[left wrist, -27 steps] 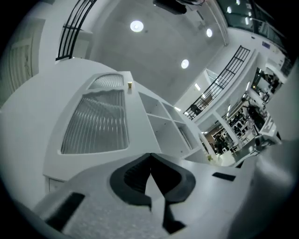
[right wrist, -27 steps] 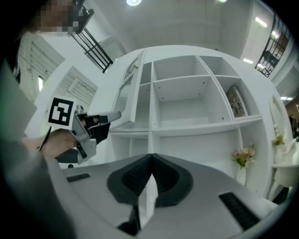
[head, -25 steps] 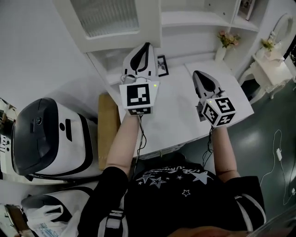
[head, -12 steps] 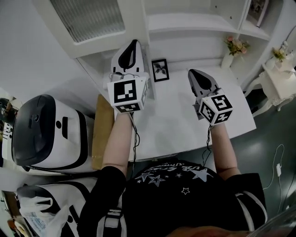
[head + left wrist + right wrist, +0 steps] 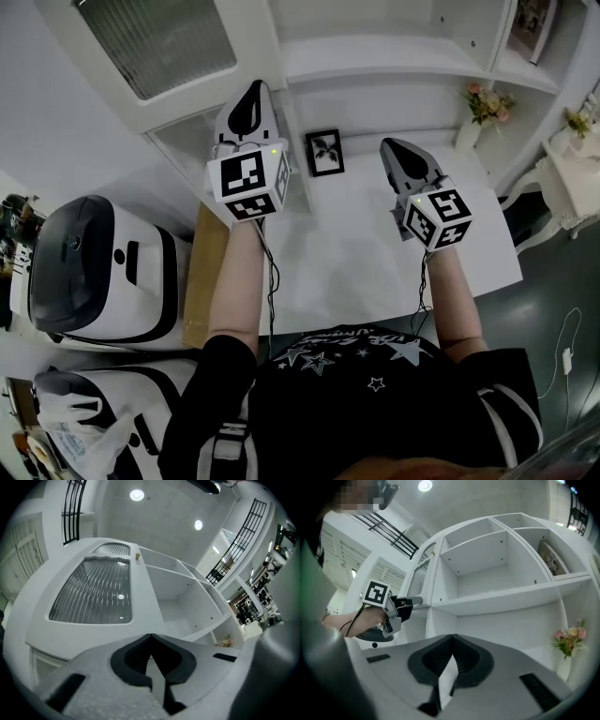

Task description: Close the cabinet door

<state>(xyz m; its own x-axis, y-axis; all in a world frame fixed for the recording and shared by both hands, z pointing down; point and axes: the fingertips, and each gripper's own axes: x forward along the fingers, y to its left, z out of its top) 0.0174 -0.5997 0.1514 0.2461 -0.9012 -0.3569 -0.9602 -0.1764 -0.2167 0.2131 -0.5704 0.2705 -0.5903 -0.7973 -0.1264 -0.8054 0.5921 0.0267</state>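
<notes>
head view. item: cabinet door (image 5: 155, 42), white frame with a ribbed glass pane, upper left of the cabinet, above a low open niche (image 5: 178, 141) and beside open shelves (image 5: 375, 56).

change noted: against the picture of a second ago, the pane lies further toward the left edge of the view. the left gripper (image 5: 252, 92) has gone leftward with it, from just beside the picture frame (image 5: 325, 152) to clear of it. its tip now sits at the door's lower right stile. the right gripper view shows that tip reaching the stile; contact looks likely but is not certain.

meaning for the task: judged as a push on the door's free edge, late in the swing. the door looks close to the cabinet front, though no view settles whether it is flush. a small knob (image 5: 137, 556) shows at the door's edge next to the shelves.

claws: left jaws together, nothing between them, serving as a blunt pusher. right gripper (image 5: 394, 150) jaws likewise together and empty, over the white desktop (image 5: 356, 244), well apart from the door, in much the same place in view as a second ago.
</notes>
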